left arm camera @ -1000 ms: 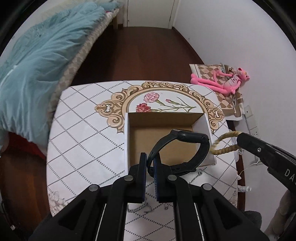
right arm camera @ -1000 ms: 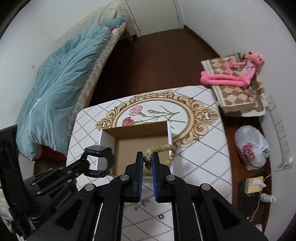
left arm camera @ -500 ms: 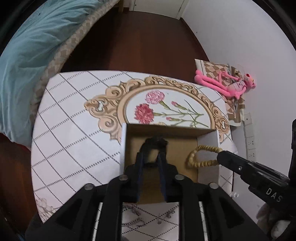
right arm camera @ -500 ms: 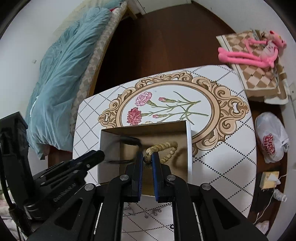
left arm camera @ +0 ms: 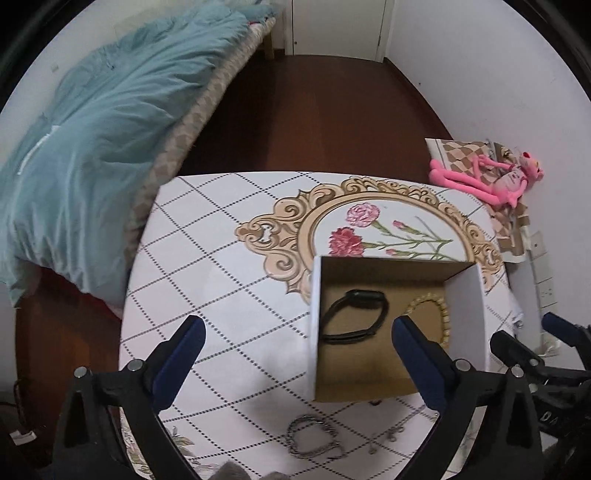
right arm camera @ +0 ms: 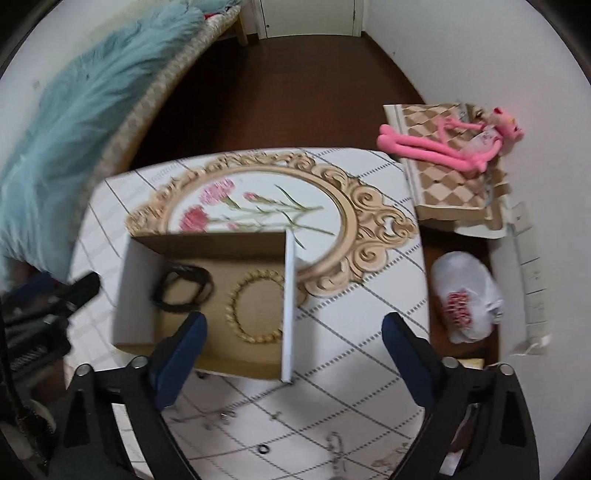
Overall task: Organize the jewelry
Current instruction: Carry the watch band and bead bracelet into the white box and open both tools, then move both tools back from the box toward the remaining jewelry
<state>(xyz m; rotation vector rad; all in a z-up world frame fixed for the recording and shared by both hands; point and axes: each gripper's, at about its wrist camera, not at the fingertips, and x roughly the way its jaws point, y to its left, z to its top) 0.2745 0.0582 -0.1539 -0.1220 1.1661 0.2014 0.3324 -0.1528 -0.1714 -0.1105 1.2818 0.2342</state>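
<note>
Blk watch, gold bead bracelet, brown box, pink plush

1. A bed is running along the upper left of the left wrist view, with a teal quilt spilling over its woven edge.
2. Dark brown wooden flooring is filling the centre top of the frame, leading to a white door at the very top.
3. White walls are closing in the right side.
4. A table, covered in a white diamond-patterned cloth with a gold floral medallion, is occupying the middle.
5. At right, a pink plush toy is lying on a checkered board, and a white plastic bag is sitting on the floor below.
</note>
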